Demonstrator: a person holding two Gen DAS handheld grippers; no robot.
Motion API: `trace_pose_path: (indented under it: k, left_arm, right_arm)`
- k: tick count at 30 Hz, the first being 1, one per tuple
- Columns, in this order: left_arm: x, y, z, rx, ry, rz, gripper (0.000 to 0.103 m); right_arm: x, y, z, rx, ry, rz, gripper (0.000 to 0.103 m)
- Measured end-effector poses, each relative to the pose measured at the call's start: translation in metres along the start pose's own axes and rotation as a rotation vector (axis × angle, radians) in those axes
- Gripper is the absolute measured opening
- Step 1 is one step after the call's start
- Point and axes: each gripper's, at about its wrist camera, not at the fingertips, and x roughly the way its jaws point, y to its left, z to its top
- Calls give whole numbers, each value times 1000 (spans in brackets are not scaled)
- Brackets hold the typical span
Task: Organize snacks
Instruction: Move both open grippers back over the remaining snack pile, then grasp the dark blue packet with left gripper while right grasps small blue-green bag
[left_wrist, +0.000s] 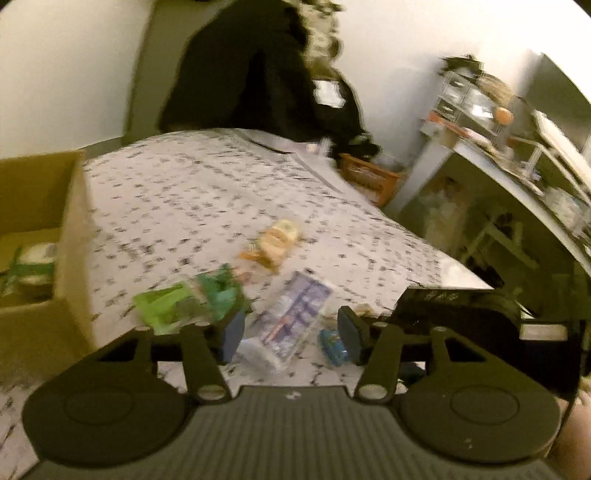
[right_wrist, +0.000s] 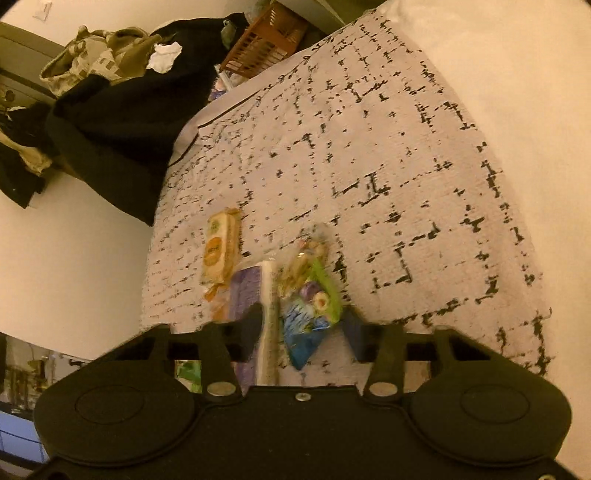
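Several snack packs lie on a white bed cover with black marks (left_wrist: 207, 192). In the left wrist view my left gripper (left_wrist: 291, 332) is open above a clear and purple pack (left_wrist: 291, 314). A green pack (left_wrist: 184, 304) lies by its left finger, a small blue pack (left_wrist: 332, 347) by its right finger, and an orange and cream pack (left_wrist: 273, 240) farther off. In the right wrist view my right gripper (right_wrist: 303, 332) is open around a green and blue bag (right_wrist: 310, 306), with the purple pack (right_wrist: 251, 291) and the orange pack (right_wrist: 219, 251) to its left.
A cardboard box (left_wrist: 40, 229) with snacks inside stands at the bed's left edge. Dark clothes (left_wrist: 255, 70) are piled at the far end of the bed. A brown crate (left_wrist: 369, 177) and a cluttered desk (left_wrist: 498, 147) are to the right. The bed cover also shows in the right wrist view (right_wrist: 388, 147).
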Motion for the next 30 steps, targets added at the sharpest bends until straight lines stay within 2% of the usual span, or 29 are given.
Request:
trace_pose_path:
  k: [3,8,10,17,19,21,26,30]
  left_arm:
    - [13,-2,3,29,19,-11,52]
    - [33,-2,4,56,49,-24,52]
    - [41,-4,2,74,47,-57,52]
    - [64,2,-2,104,90,-4,52]
    - [67,11,-2,77,98,-4,53]
    - [70,17,-2,54,114,-15,55]
    - [74,17,-8,58,115,28,58]
    - [74,7,-19,120,128,55,62]
  right_arm:
    - [1,-4,1,16,-10,9,16]
    - [-6,4,-1,-63,-58,-4,11]
    - [-7,7,-2,-88,-72,-5,9]
    - [-10,15,-3,-161,-112,-24,8]
    - [-12,15,-2,-158,-121,-20,7]
    - [-12,16,-3,-160,-116,-19,7]
    - [-11,18,-6,-162,-102,-24,7]
    - [-12,14,-4,-129,-109,-38,7]
